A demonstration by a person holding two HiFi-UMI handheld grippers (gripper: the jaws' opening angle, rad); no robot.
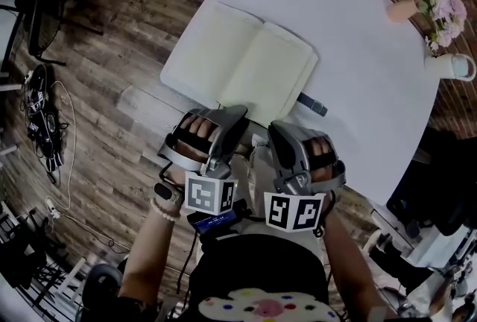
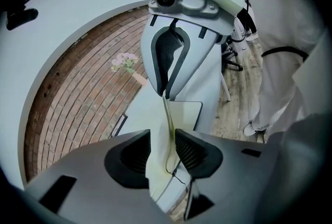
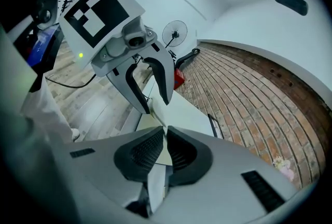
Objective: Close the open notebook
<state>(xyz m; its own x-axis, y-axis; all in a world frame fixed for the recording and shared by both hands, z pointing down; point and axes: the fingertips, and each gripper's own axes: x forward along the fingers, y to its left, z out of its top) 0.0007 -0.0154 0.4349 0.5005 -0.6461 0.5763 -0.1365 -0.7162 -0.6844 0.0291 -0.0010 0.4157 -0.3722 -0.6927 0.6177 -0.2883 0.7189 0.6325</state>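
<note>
Your left gripper has its jaws standing apart, pinching nothing. Your right gripper has its jaws drawn together, also empty. You hold the two side by side, close to your body, over the wooden floor at the near edge of the white table. Just ahead of the jaw tips the notebook lies open and flat on the table, both cream pages up. Pink flowers stand at the table's far right. A small dark pen-like object lies beside the notebook's near right corner.
</note>
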